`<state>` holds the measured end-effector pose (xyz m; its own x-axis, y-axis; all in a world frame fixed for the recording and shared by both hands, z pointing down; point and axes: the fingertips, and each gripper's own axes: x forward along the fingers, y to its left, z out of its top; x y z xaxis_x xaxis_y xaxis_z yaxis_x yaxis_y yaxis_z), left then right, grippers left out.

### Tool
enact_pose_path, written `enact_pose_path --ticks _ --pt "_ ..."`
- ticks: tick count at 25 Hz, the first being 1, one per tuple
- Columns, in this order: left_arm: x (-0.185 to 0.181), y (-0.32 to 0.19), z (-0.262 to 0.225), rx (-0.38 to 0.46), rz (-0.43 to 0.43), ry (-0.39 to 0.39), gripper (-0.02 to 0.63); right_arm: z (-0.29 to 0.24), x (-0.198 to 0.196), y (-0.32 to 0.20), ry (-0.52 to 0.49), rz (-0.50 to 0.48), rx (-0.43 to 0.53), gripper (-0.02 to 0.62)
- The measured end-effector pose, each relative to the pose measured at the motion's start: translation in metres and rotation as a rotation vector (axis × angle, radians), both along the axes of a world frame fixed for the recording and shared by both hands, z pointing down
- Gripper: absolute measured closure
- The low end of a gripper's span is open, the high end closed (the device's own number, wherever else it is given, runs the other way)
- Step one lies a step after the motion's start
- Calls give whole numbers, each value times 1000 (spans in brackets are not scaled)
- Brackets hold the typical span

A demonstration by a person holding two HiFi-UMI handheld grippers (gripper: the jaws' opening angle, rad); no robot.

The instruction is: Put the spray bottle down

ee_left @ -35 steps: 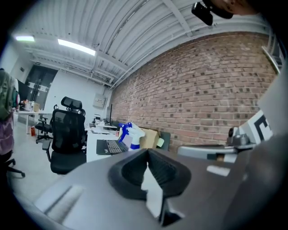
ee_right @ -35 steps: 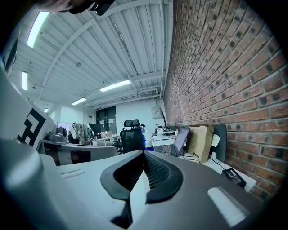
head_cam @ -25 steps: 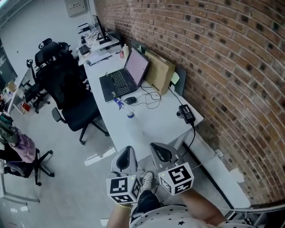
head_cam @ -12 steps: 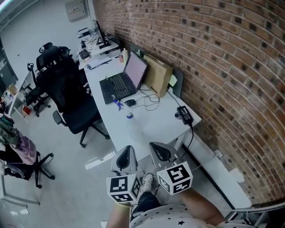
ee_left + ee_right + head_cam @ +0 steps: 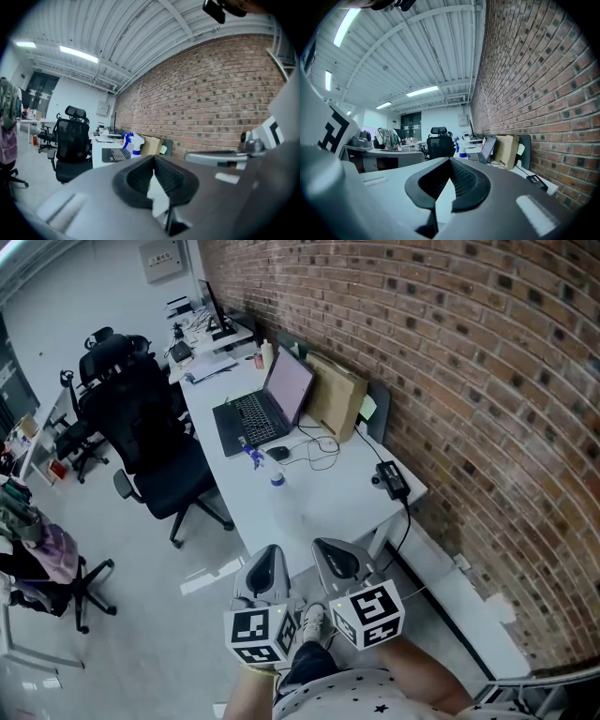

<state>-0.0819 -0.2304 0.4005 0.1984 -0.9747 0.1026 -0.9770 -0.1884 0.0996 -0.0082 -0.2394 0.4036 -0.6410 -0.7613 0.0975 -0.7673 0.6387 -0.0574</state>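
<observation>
**Entry: spray bottle standing on table, both tools empty**

- Task item: the white plastic spray bottle with a blue trigger head [image 5: 275, 474] is standing upright on the long white table [image 5: 328, 498]. It is sitting close to the table's left edge, just near of the open black laptop [image 5: 255, 413] and beside the small black computer mouse [image 5: 278, 453]. Nothing is touching it, so the putting-down is looking complete.
- Left tool [image 5: 268, 559]: its jaws are pressing fully together and gripping nothing. It is hovering off the near end of the table, well apart from the bottle.
- Right tool [image 5: 336, 555]: its jaws are likewise meeting with nothing between them, and it is hovering beside the left tool.
- Hazards, as judged:
  - The bottle is standing near the left edge, so a nudge from a closed tool tip would be tipping it towards the floor.
  - A knock towards the far side would be sending it onto the laptop keyboard, and any leak would be wetting the keys.
  - The mouse's thin cable is looping close by, and a snag there would be dragging the mouse into the bottle.
</observation>
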Motion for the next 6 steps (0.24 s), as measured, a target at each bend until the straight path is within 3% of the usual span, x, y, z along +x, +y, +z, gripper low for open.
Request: enact_pose_path --ticks 6 --pt "-3 4 -1 0 6 5 598 0 -5 4 4 -1 -7 597"
